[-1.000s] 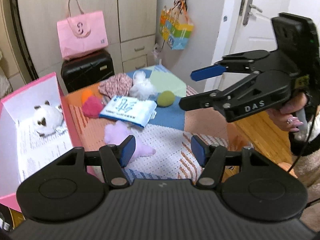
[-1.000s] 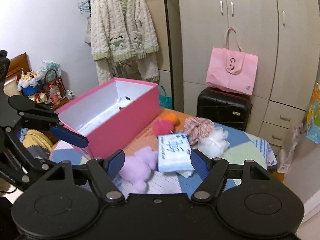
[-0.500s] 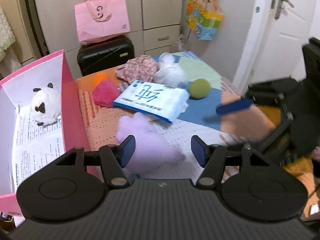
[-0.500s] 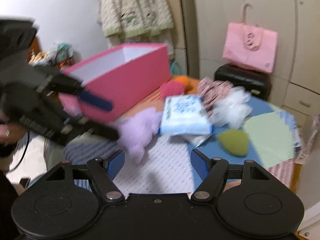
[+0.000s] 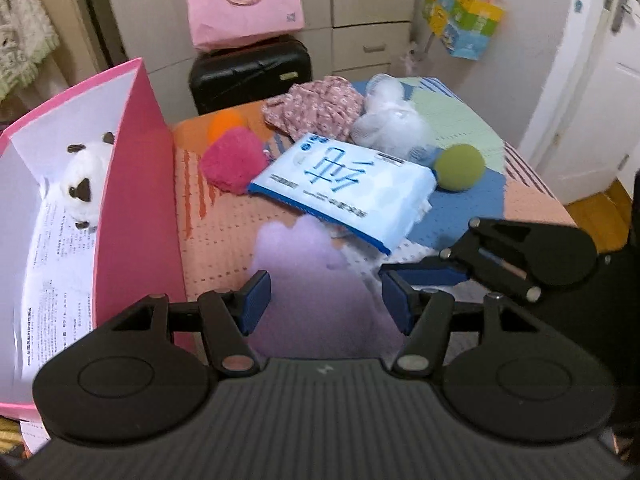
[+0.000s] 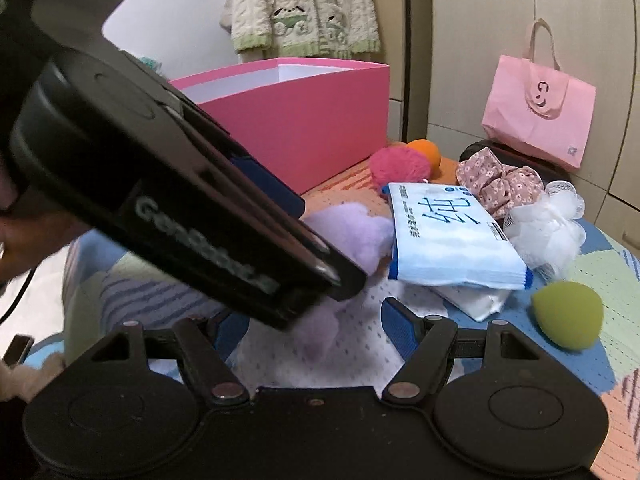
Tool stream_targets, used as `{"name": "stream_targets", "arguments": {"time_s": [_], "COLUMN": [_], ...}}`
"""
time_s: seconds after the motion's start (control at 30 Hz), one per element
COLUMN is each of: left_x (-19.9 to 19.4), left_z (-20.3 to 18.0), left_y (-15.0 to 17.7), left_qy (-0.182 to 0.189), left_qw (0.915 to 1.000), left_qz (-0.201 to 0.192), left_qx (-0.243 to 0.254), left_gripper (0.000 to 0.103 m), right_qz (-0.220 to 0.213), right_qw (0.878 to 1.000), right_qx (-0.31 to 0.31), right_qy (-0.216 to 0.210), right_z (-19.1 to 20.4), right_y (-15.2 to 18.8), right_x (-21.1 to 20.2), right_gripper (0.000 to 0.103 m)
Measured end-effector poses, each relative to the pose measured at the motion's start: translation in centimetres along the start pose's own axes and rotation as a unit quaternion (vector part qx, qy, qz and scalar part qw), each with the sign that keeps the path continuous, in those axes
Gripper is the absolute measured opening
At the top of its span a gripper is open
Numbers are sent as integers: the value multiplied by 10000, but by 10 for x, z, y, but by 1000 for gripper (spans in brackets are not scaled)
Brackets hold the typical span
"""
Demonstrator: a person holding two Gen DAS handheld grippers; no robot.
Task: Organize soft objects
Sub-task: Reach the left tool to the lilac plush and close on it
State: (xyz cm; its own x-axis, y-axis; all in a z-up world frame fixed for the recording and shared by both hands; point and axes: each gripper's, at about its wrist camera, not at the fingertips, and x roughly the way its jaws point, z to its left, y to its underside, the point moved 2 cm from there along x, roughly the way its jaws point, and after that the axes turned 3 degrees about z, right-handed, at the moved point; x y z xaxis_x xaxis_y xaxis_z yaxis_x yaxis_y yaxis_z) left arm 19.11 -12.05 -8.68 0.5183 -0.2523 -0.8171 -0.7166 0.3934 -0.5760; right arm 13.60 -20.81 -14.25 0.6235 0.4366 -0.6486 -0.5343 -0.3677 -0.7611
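Reaching: left gripper (image 5: 322, 300) wide open, holding nothing, straddling purple plush (image 5: 304, 256) on table.
Right gripper (image 6: 316, 330): open, empty, beside it.
Next: close, lift to pink box (image 5: 132, 184) left.

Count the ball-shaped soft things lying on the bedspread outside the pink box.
3. The orange ball lies by the box corner, the pink pompom lies just in front of it, and the green ball lies right of the tissue pack. Others may be hidden.
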Motion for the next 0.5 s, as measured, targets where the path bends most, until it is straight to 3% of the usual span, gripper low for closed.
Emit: {"name": "stream_targets", "arguments": {"time_s": [0.13, 0.27, 0.5], "left_x": [8, 20, 25], "left_z": [5, 12, 17], "left_y": [-5, -6, 0], "left_qy": [-147, 115, 201], "left_qw": [9999, 9992, 9983], "left_qz": [20, 342, 340], "left_qx": [-23, -190, -421], "left_gripper": [63, 68, 68], "right_qz": [-24, -52, -149], "right_qw": [10000, 9998, 9997], "right_qx": [-9, -148, 14], "right_qy": [36, 80, 173], "right_z": [2, 4, 2], "right_y": [-1, -2, 1], "right_x": [10, 10, 11], "right_gripper": [76, 76, 76]}}
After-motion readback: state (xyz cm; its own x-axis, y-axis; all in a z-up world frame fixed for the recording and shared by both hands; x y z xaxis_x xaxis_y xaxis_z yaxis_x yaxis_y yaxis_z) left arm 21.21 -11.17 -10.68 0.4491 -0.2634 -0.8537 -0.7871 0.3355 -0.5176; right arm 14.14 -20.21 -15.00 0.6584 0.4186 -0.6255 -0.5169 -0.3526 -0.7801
